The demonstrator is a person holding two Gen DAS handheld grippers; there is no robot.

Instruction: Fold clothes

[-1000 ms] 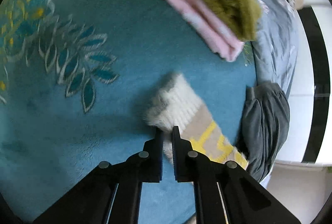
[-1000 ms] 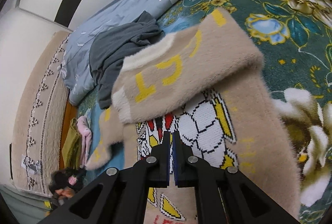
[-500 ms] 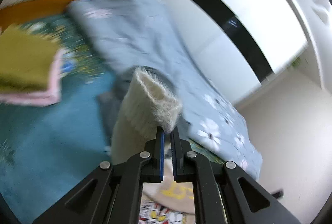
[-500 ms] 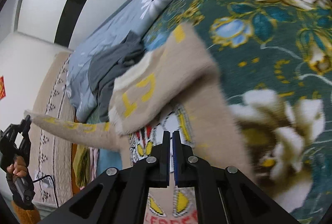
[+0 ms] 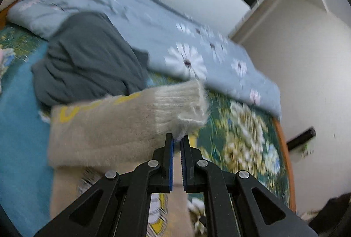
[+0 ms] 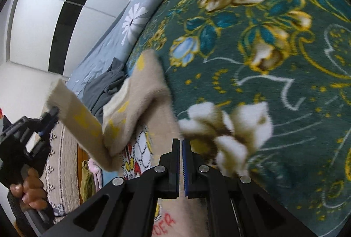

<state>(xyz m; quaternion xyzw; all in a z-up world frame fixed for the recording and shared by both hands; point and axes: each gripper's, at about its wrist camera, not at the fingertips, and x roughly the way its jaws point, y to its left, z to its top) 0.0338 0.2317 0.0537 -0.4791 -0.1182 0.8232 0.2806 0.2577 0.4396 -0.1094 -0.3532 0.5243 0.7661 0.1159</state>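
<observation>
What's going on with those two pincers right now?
Left gripper shut on sweater's cream cuff, sleeve lifted. Right gripper shut, over sweater body. Grey garment lies beyond, not blocking.

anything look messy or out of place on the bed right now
Yes: a dark grey garment lies crumpled in a heap against the folded floral quilt, unfolded. The beige sweater is mid-fold, one sleeve lifted by its cuff in the left hand-held gripper. Nothing looks torn or spilled.

A bed [image 6: 274, 57] with a teal floral blanket fills the room; a grey-blue daisy-print quilt [image 5: 197, 48] lies along white wall panels [image 6: 39, 24] crossed by a black stripe [image 6: 68, 15].
</observation>
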